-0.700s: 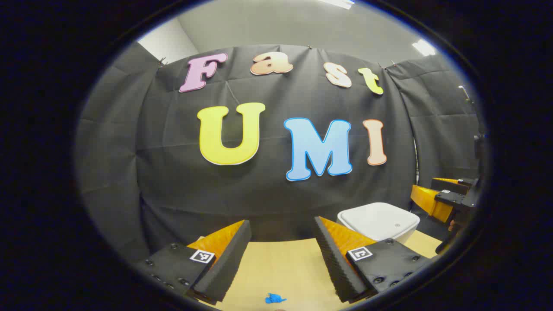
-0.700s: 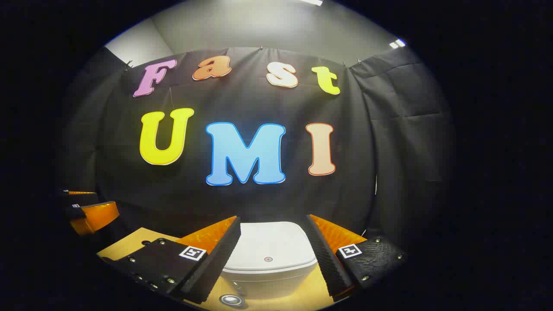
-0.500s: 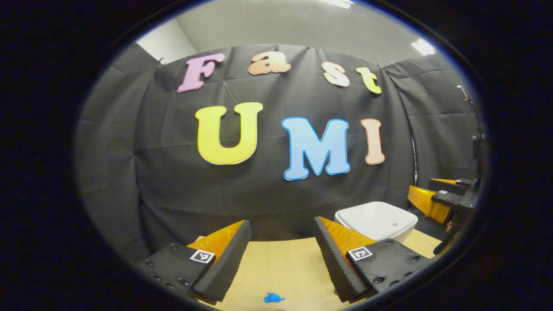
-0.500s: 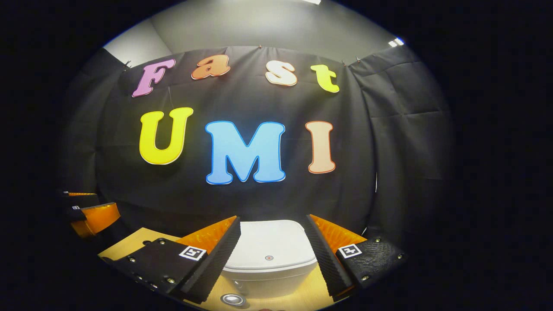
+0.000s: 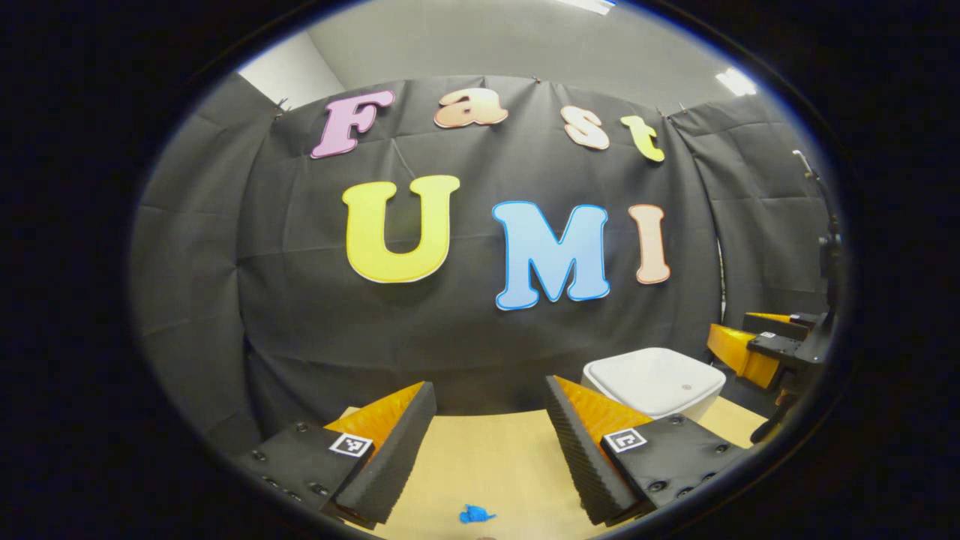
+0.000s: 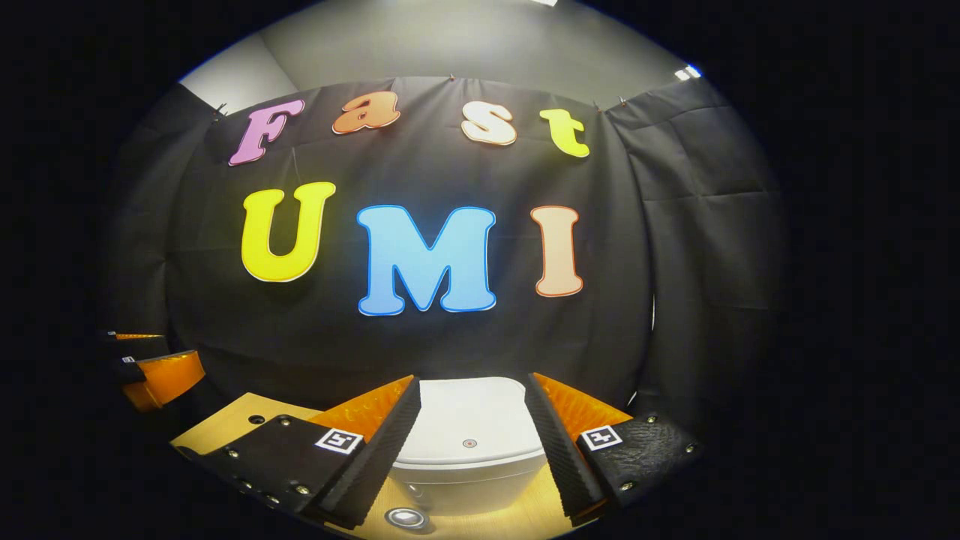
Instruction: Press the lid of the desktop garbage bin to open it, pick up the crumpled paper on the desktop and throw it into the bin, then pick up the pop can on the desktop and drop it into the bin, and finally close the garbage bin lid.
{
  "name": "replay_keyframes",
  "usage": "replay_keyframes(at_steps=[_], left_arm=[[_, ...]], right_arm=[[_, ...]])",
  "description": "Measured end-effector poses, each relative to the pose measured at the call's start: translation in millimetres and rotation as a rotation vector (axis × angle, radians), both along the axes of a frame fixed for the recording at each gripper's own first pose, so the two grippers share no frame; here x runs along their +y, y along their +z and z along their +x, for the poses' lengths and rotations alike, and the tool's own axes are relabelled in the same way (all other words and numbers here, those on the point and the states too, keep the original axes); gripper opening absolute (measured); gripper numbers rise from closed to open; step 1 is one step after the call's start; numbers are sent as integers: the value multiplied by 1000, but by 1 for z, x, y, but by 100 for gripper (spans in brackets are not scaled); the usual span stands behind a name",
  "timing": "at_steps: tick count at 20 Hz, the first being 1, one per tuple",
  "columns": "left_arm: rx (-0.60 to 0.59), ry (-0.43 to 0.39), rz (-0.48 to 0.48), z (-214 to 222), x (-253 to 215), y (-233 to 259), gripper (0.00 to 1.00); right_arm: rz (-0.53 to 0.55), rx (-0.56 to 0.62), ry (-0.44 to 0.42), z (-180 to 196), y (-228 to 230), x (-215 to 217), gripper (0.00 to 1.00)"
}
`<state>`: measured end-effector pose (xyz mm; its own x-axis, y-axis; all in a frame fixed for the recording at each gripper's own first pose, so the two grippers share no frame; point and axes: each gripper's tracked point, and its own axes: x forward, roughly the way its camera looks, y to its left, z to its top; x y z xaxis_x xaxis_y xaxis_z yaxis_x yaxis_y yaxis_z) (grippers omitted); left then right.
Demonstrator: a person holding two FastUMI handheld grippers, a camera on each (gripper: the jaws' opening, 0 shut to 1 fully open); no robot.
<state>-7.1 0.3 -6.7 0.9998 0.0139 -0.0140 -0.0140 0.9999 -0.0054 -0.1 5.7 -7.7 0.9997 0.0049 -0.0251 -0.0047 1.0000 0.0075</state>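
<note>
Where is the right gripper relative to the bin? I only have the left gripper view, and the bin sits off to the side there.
Observer: In the right gripper view, the right gripper points straight at the bin. The closed lid shows between its open fingers.
Operator: Anything on the desk near the bin that I should avoid?
Observer: Yes, a small round silvery thing lies on the desk just in front of the bin's front wall. It is too small to identify.
</note>
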Motion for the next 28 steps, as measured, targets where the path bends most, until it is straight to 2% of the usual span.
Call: replay_keyframes(at_steps=[2,3,4,5,6,7,8,9,10,11,12,14,20,28], left_arm=[[5,3,-4,1,1,-2,92],[8,6,-6,1,1,-3,89],[10,7,-9,1,2,-5,92],[11,9,-9,1,2,-6,96],[11,10,-8,0,3,-6,100],[12,10,-8,2,3,-6,99],[13,11,-9,2,3,-8,97],[13,11,-11,3,3,-9,96],[14,11,-14,3,5,-10,100],[16,11,-14,3,5,-10,100],[18,10,-13,4,4,-13,100],[21,12,-11,4,6,-13,100],[36,10,-11,6,8,-20,100],[59,25,-1,9,13,-28,100]], right_arm=[[-2,6,7,2,-2,1,90],[-4,10,15,1,-3,3,96],[-2,22,28,2,-8,5,78],[0,27,37,2,-8,7,72],[3,27,48,2,-8,10,61],[4,29,56,3,-9,12,56],[2,30,52,3,-10,11,40],[-1,31,48,2,-11,10,29],[-4,40,54,4,-14,12,16],[-6,47,67,2,-16,16,8],[-23,48,41,2,-20,12,8],[-18,46,47,3,-18,11,0],[5,123,47,19,-40,10,1],[57,285,47,42,-91,5,1]])
